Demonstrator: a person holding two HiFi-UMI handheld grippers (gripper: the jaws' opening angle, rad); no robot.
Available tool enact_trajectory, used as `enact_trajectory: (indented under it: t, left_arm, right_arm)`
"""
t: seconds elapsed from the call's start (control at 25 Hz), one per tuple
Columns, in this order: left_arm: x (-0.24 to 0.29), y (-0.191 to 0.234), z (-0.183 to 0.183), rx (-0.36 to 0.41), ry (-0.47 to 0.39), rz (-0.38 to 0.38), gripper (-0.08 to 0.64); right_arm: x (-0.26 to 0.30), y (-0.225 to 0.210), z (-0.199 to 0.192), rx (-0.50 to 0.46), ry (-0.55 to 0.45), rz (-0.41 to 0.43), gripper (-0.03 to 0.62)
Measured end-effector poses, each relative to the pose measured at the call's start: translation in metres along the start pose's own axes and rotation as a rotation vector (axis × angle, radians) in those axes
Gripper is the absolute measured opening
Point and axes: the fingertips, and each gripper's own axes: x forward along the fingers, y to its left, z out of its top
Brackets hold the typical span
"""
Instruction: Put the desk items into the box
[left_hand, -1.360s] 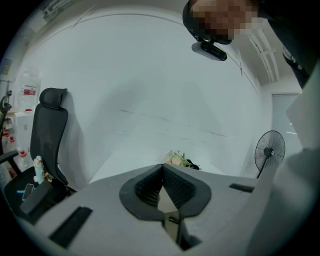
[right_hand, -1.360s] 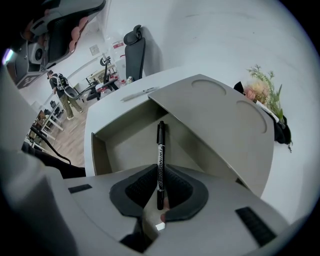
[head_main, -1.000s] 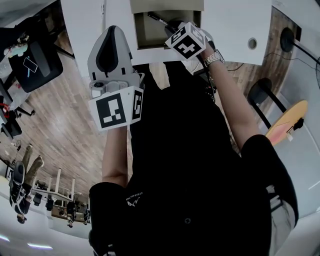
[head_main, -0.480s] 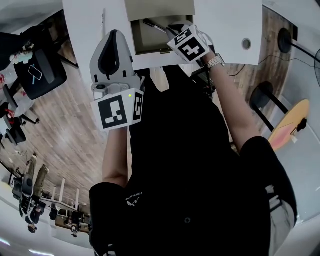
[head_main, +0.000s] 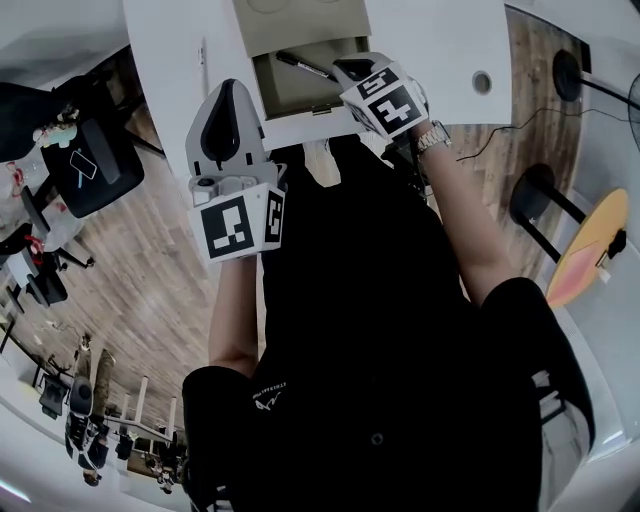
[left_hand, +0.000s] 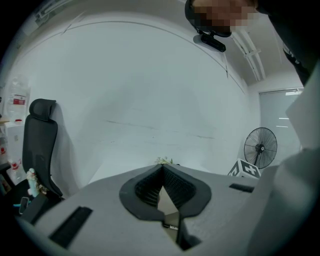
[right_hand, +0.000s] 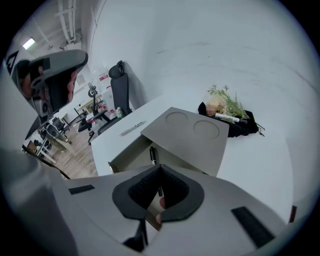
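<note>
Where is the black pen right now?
In the head view, the black pen lies inside the open box at the top, on the white desk.

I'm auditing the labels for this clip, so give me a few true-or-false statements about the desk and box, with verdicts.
1. A pen lies inside the box. True.
2. The lid covers the box completely. False: the lid leaves the box partly open.
3. The right claw clamps a pen. False: its jaws have just closed with nothing between them.
4. A black pouch lies on the desk beyond the box. True.
</note>
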Motion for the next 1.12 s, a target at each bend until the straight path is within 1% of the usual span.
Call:
enact_trajectory:
  t: [0.44,0.72,0.96,1.12]
  left_arm:
    - [-0.002,-0.033,0.003,0.027,-0.011,-0.062,0.008]
    - [-0.001,-0.05,0.014,0.052,-0.034,-0.088,0.008]
    - [0.0,-0.057,0.024,0.066,-0.056,-0.099,0.008]
    - [-0.005,-0.062,0.028,0.071,-0.064,-0.101,0.008]
  right_arm:
    - [-0.047,-0.009,0.0,0.183,-0.141,-0.022,-0.002]
    - [-0.09,-0.021,0.015,0.213,-0.249,-0.07,-0.002]
    - [-0.126,-0.027,0.04,0.198,-0.35,-0.101,-0.002]
    - [-0.146,-0.03,0.048,0.185,-0.395,-0.123,-0.002]
